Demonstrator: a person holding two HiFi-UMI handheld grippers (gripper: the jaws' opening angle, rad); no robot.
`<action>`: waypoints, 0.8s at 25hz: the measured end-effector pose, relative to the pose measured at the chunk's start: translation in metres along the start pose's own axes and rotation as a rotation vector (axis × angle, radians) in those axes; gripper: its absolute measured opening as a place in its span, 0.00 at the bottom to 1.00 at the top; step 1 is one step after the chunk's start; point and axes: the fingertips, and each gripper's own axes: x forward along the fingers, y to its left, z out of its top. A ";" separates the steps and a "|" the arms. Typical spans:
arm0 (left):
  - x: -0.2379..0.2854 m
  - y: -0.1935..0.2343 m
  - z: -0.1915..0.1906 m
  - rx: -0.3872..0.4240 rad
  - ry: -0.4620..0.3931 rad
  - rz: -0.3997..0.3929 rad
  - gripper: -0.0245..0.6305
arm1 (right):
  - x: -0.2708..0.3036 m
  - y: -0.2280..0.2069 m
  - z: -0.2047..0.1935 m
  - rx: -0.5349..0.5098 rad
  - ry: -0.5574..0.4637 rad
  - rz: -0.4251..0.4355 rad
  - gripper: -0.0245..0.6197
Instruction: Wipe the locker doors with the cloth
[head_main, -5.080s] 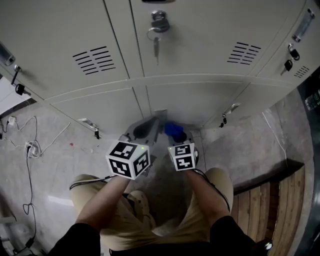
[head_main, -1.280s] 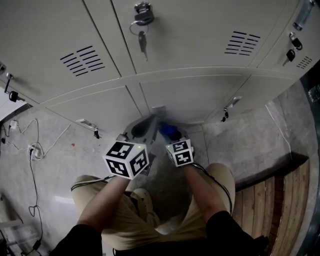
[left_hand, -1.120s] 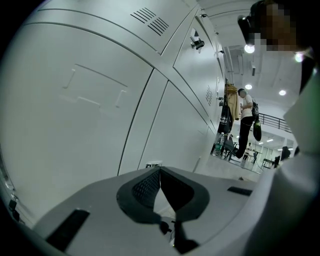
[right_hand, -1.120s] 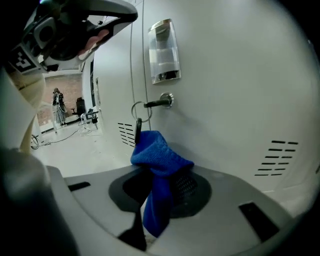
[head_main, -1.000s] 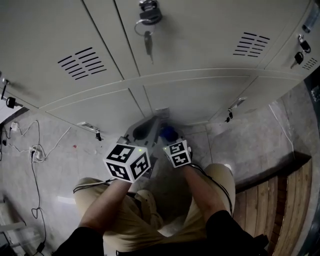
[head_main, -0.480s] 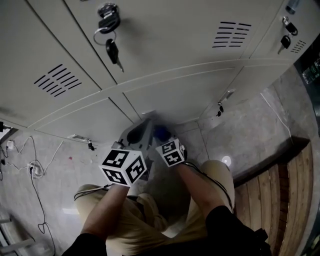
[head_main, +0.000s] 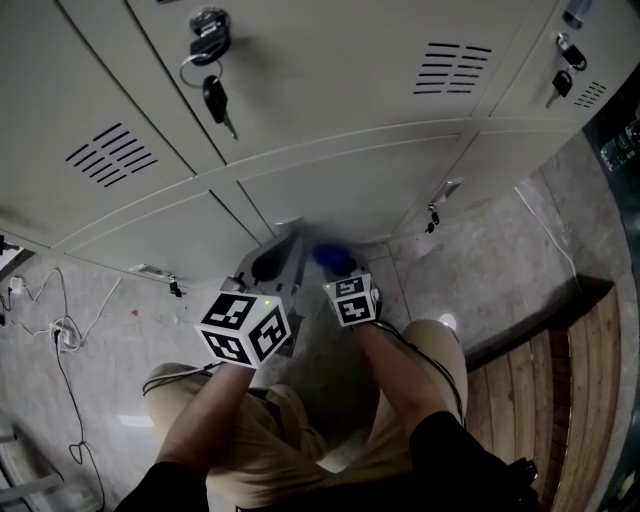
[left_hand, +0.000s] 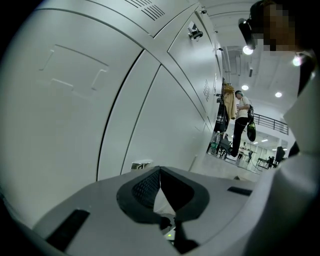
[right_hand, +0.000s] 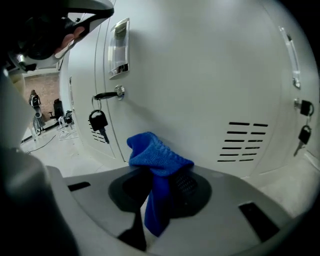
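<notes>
Locker doors (head_main: 330, 90), pale grey and shut, fill the upper half of the head view in two tiers, with slotted vents (head_main: 110, 155) in the upper ones. Below them lies a mottled grey floor (head_main: 480, 250), with a slatted wooden bench (head_main: 580, 390) at the lower right edge and a thin cable (head_main: 60, 330) trailing on the left. The person's legs (head_main: 250, 440) in tan trousers fill the bottom centre.

The left gripper (head_main: 290, 240) points at the foot of the lower middle door. In the left gripper view its jaws meet at the tips (left_hand: 160, 170) with nothing between them, and the door face curves close by.

The right gripper (head_main: 332, 268) sits just beside it. Its jaws are clamped on the cloth (right_hand: 157, 160), a blue knitted piece that bunches up above the pads and hangs down between them. In the head view the cloth (head_main: 330, 257) is a blurred blue patch low down by the lower middle door. Whether it touches the metal cannot be told.

A key (head_main: 214, 100) hangs from a lock on the upper middle door. The right gripper view shows another key (right_hand: 97, 122) dangling from a handle to the left of the cloth.
</notes>
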 end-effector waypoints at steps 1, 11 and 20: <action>0.001 -0.002 0.000 0.001 0.001 -0.005 0.05 | -0.002 -0.005 0.000 0.006 0.000 -0.012 0.16; 0.001 -0.005 0.003 -0.002 -0.010 0.000 0.05 | -0.018 -0.060 -0.008 0.092 0.004 -0.140 0.16; -0.006 0.000 0.004 -0.008 -0.014 0.014 0.05 | -0.031 -0.123 -0.026 0.322 0.004 -0.309 0.16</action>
